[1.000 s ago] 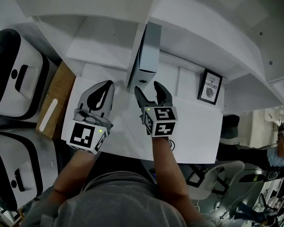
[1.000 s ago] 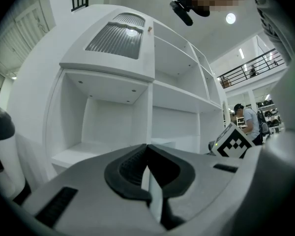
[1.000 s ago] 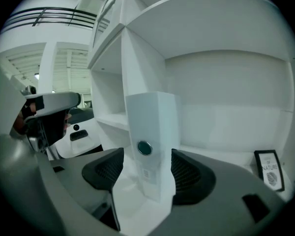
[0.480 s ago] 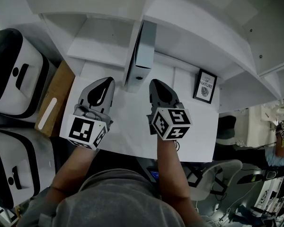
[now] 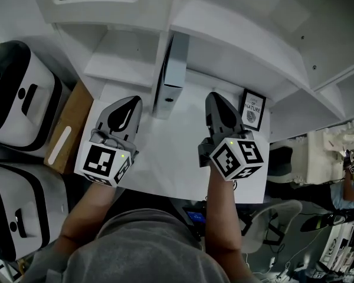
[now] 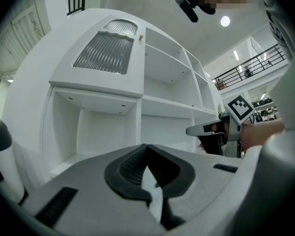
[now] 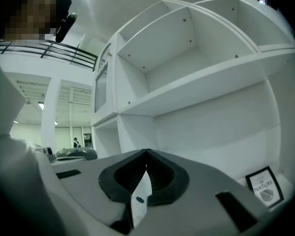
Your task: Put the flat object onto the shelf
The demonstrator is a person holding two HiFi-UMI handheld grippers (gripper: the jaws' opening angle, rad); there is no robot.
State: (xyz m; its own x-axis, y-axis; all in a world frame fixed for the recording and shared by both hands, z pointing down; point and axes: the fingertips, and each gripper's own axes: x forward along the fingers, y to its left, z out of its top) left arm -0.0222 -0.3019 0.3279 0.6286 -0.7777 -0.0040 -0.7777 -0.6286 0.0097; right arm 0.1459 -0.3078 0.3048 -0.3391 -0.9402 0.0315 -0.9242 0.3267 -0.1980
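Observation:
The flat grey-blue object, shaped like a binder, stands on its edge in the lower shelf bay, beside the white divider. Neither gripper touches it. My left gripper rests over the white desk just left of it, jaws shut and empty; its own view shows its pads meeting. My right gripper is to the right of the object, near the small framed picture, also shut on nothing; its pads are together. The right gripper view shows empty white shelves and the picture.
Two white machines stand at the left, next to a wooden board with a white strip on it. The white desk lies under both grippers. An office chair stands at the lower right.
The right gripper's jaws have gone from wide open to shut, and it has moved right, away from the flat object towards the framed picture. The left gripper has barely moved.

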